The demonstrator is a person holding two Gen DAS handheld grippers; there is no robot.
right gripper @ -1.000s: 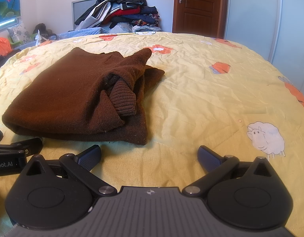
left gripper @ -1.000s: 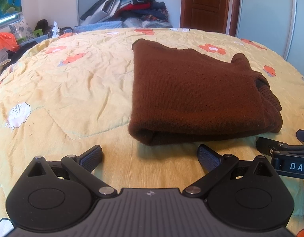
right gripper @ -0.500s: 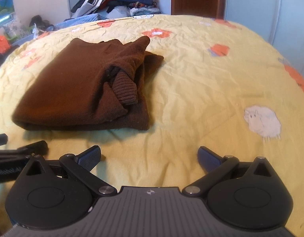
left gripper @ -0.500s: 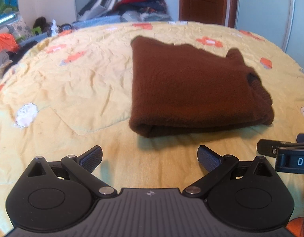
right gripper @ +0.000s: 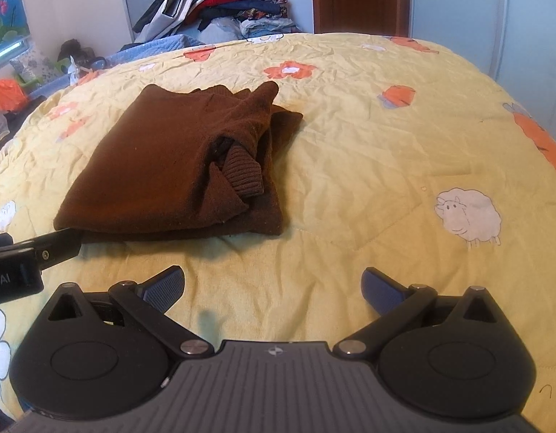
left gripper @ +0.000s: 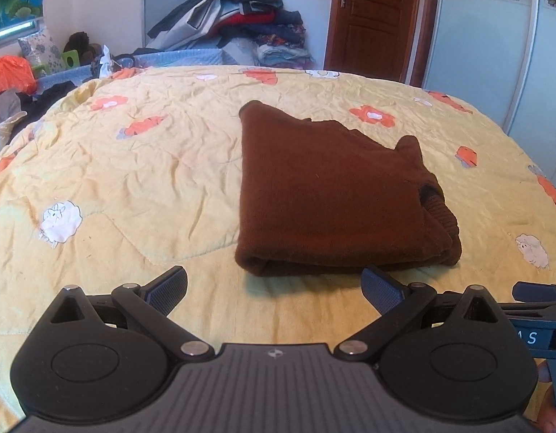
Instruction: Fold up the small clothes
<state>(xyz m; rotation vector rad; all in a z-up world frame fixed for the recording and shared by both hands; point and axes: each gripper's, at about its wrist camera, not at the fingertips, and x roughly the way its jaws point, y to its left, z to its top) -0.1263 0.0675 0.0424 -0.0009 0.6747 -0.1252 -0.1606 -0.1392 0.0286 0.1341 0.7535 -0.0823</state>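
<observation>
A folded brown sweater (left gripper: 332, 195) lies on the yellow quilt, just beyond my left gripper (left gripper: 274, 288), which is open and empty, a little short of the sweater's near fold. In the right wrist view the sweater (right gripper: 169, 166) lies to the front left, with a ribbed cuff (right gripper: 243, 175) sticking out of the fold. My right gripper (right gripper: 274, 288) is open and empty over bare quilt, to the right of the sweater's near edge. Each gripper shows at the edge of the other's view.
The yellow quilt (left gripper: 133, 180) with orange flowers and white sheep covers the bed. A pile of clothes (left gripper: 238, 25) is stacked beyond the far edge. A brown door (left gripper: 371, 18) and a pale wardrobe (left gripper: 494, 54) stand behind.
Both grippers have pulled back and risen a little from the sweater, so it looks farther off. The sweater has not moved. Both jaws stay open.
</observation>
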